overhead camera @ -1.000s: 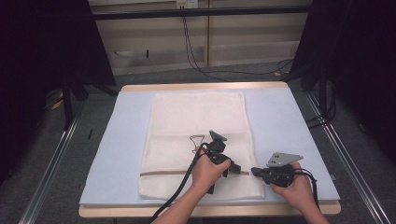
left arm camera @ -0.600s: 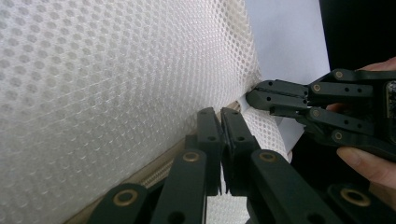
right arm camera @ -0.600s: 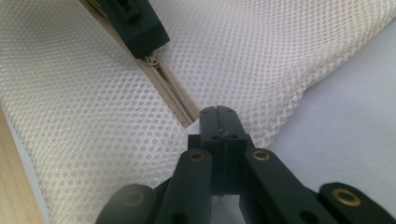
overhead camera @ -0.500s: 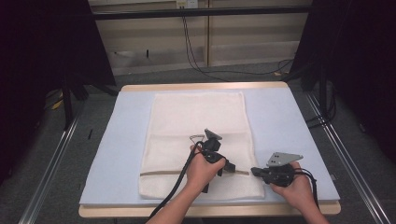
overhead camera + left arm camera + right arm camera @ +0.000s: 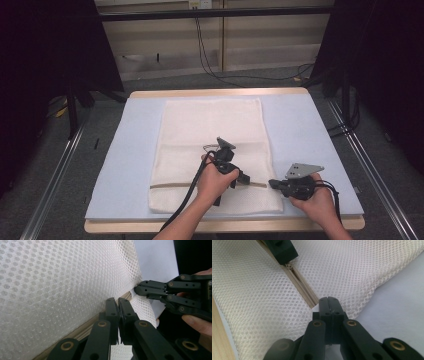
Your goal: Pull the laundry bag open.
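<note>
One white mesh laundry bag (image 5: 212,150) lies flat mid-tabletop (image 5: 310,125), its beige zipper (image 5: 299,287) running near the tabletop's near edge. The left tool (image 5: 242,179) is clamped on the zipper; the right tool (image 5: 272,183) pinches the bag's edge at the zipper's end (two tools, no readable writing).

Wooden table (image 5: 220,93) under pale blue mat (image 5: 130,165), white mesh bag (image 5: 212,130) on top

The high view looks down and forward over the table (image 5: 125,150); both gripper views sit close, sharing the mesh bag's zipper (image 5: 299,287).
</note>
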A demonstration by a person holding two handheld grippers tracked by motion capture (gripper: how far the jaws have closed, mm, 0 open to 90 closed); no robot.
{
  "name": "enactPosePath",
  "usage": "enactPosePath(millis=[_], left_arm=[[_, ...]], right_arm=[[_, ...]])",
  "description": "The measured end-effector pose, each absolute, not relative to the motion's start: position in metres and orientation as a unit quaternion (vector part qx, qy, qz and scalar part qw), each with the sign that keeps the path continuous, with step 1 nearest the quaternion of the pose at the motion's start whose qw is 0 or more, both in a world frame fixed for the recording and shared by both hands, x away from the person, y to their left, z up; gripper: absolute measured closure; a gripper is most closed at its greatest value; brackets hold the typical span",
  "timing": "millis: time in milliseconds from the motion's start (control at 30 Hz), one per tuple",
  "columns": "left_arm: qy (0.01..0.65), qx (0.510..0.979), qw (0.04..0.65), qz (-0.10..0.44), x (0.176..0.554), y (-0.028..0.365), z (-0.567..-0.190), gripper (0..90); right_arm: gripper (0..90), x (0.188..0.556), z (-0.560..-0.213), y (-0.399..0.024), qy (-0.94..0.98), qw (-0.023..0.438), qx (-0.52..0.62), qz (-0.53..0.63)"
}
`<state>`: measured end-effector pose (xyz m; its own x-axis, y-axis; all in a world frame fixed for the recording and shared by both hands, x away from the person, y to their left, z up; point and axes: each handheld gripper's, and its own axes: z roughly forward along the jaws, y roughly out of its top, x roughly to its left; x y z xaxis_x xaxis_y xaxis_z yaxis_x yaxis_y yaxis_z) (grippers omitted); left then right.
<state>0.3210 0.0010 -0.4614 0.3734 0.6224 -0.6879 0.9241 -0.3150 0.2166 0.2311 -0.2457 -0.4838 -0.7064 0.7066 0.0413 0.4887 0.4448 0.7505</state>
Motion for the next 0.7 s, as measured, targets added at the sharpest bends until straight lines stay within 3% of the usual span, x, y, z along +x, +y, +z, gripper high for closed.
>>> enactPosePath(millis=[700], left_arm=[[0.508, 0.768, 0.301, -0.25, 0.323, 0.015, -0.459, 87.5]], right_arm=[[90.0, 0.231, -0.484, -0.246, 0.837, 0.137, 0.359, 0.389]])
